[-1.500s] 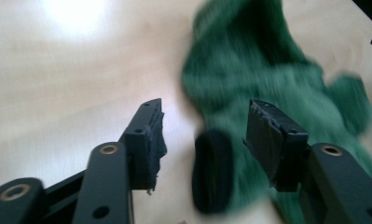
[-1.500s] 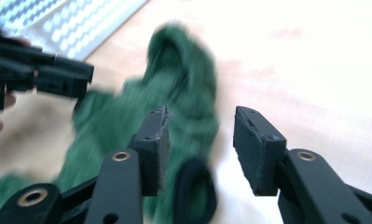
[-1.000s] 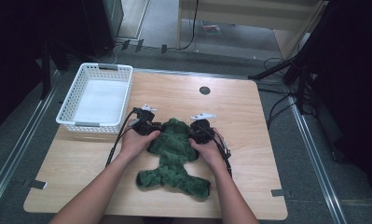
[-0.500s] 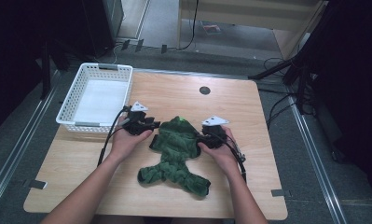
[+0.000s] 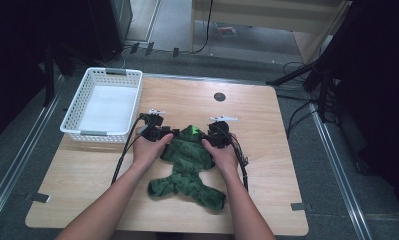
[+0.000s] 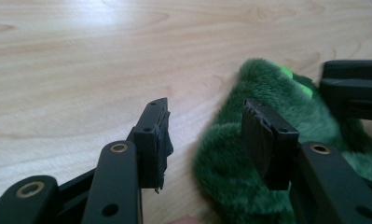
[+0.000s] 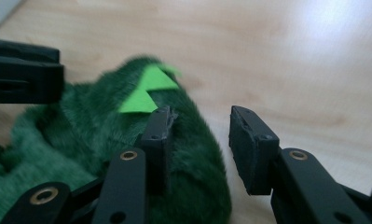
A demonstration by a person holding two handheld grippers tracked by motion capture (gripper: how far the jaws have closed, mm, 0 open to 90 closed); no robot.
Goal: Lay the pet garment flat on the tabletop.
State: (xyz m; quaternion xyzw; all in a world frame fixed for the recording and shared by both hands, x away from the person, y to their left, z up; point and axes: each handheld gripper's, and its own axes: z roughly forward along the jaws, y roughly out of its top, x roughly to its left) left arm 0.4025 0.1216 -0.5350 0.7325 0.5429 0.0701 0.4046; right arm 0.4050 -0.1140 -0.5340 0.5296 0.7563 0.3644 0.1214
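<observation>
High view: a person stands at the near edge of a wooden table [image 5: 267, 150], forearms stretched forward, a gripper in each hand. A furry green garment [image 5: 187, 167] lies flat on the tabletop between the hands, its top end pointing away from the person and its lower part spreading toward the near edge. Small bright green triangles [image 7: 148, 88] sit on its upper part.

The left gripper [image 5: 163, 134] is at the garment's upper left edge, the right gripper [image 5: 213, 137] at its upper right edge, both low over the wood. Their jaws have just been on the move: the left pair opening, the right pair opening and then easing in a little.

In the left gripper view the jaws stand apart; one pad rests against the fur, the other is over bare wood, and nothing is pinched between them. In the right gripper view it is much the same: the jaws are parted, one lies on the green pile and the other is off its edge, with only tabletop showing in the gap.

At the far left of the table sits a white plastic basket [image 5: 77, 117] with slotted walls. I can see nothing in it but its pale floor. It is well apart from the garment.
</observation>
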